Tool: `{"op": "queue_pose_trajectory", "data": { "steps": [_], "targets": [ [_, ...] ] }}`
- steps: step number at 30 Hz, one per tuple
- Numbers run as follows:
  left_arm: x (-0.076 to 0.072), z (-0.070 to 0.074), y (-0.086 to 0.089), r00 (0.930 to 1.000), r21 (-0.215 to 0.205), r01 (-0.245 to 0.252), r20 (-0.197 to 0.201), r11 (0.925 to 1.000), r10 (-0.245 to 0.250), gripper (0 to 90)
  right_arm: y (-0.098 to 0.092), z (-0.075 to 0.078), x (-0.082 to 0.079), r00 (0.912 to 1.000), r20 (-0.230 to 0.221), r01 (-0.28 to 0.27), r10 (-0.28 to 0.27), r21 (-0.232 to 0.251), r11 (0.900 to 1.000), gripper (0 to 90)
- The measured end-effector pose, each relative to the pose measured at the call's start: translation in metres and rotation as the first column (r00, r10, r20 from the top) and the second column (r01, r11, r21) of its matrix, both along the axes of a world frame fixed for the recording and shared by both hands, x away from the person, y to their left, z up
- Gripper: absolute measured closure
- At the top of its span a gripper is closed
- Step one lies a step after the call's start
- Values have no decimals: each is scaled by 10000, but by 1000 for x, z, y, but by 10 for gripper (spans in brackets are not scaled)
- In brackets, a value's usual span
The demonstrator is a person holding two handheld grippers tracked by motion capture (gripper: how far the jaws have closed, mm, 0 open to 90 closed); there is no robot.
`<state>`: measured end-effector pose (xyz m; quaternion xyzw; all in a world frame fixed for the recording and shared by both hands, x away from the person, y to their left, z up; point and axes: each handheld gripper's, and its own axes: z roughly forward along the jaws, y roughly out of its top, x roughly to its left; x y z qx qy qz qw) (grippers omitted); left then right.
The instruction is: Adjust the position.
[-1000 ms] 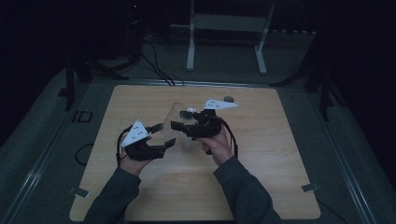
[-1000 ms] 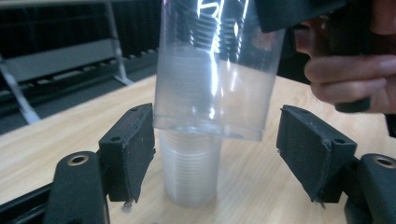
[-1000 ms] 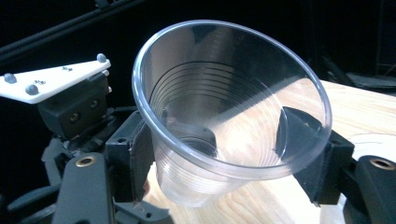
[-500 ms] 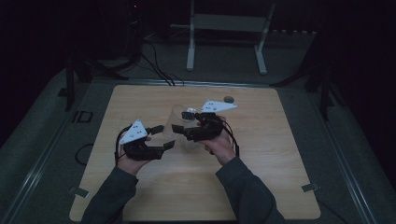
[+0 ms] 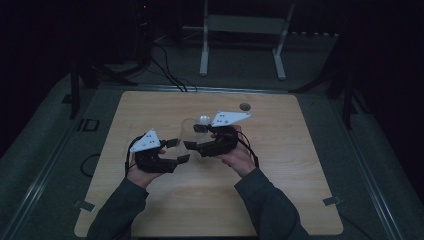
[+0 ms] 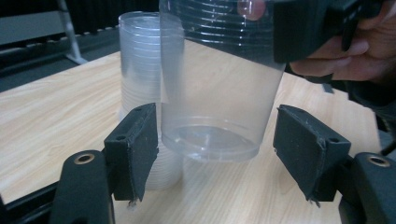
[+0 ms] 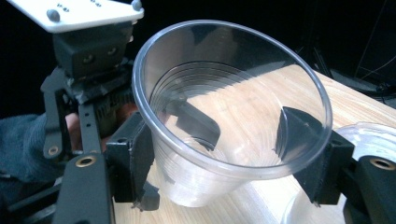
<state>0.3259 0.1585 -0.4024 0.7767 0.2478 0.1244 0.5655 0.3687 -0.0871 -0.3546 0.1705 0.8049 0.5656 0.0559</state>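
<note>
Holding a clear cup between two hand-held grippers

Gripping a clear plastic cup (image 7: 224, 126), the right hand-held gripper (image 7: 219, 144) has its two black jaws pressed on the cup's sides, just under the rim. In the right gripper view the cup tilts, so you can look down into its open mouth. The cup is up in the air, above the wooden counter (image 5: 300, 200).

In the left gripper view, the bottom of that same cup hangs between the black jaws of the left hand-held gripper (image 6: 217, 149). The jaws of the left hand-held gripper have just been closing in. One jaw stands right beside the cup. The other jaw has a gap to the cup, so the left hand-held gripper is open and does not grip it.

From the high view, the person's two arms come in from the bottom edge. The left hand-held gripper sits at the left and the right hand-held gripper at the right, near the middle of the counter. Their tips are close together.

A bit farther back, a stack of clear cups (image 6: 140, 93) stands upright on the counter, just behind the held cup. Another clear cup rim (image 7: 369, 140) sits at the edge of the right gripper view.

Past the far edge of the counter, a white metal stand (image 5: 245, 30) is on the dark floor.
</note>
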Motion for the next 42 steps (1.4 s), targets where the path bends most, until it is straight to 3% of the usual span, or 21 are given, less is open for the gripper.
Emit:
{"op": "queue_pose_trajectory", "data": {
  "steps": [10, 21, 26, 38, 42],
  "targets": [
    [1, -4, -4, 9992, -22, 317, -258, 9995, -317, 386, 4, -4, -2, 9989, -55, -457, 456, -260, 9986, 274],
    [1, -5, -4, 9996, -398, 206, -189, 9990, -214, 406, 2, -6, 0, 9966, -505, -619, 650, 599, 9963, 214],
    [1, -6, -4, 9997, -554, 154, -194, 9983, -165, 406, 0, -5, 2, 9949, -766, -555, 651, 1221, 9910, 199],
    [1, -8, -8, 9990, -609, 282, -315, 9977, -302, 405, 0, -7, 4, 9911, -1049, -616, 818, 1836, 9811, 204],
    [1, -10, -9, 9983, -607, 427, -380, 9972, -451, 403, -1, -7, 4, 9917, -1018, -588, 785, 1838, 9812, 252]
  ]
}}
